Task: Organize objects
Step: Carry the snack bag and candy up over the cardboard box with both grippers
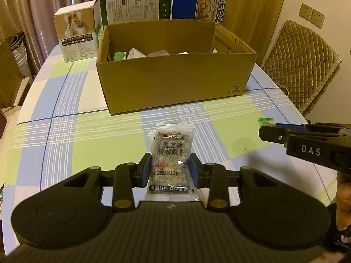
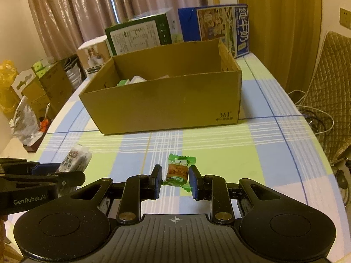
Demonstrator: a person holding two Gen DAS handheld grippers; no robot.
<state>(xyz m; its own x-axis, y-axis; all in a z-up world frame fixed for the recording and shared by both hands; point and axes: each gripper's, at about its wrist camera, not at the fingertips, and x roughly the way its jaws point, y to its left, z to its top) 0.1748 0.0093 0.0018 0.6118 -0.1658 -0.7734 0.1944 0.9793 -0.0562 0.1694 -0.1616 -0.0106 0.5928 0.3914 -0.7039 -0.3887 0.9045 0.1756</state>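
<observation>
Left tongs (image 1: 171,171): clamped on the dark snack packet (image 1: 172,160), blue pads pressed against both of its sides; the packet's top sticks forward past the fingertips, its lower seal sits back toward the tool body.
Right tongs (image 2: 175,180): jaws a little apart, one on each side of the green candy (image 2: 178,172); whether the pads touch the wrapper cannot be told.
Green candy: lies on the counter (image 2: 274,153), on the checked cloth, in front of the cardboard box (image 2: 166,103) and apart from it.
Dark snack packet: in front of the box's near wall, well short of it; whether it rests on the cloth or is lifted cannot be told.
Cardboard box: open-topped, in the middle of the counter; a small green carton (image 1: 119,55) and pale plastic items show at its left inside.
Behind the box: a white product box (image 1: 75,35) at left, a green-edged carton (image 1: 136,5) and a blue milk carton (image 1: 199,5) standing upright.
Beside the counter: a quilted chair (image 1: 300,63) at right.
The two tools: side by side, near each other, both low over the near part of the counter.
</observation>
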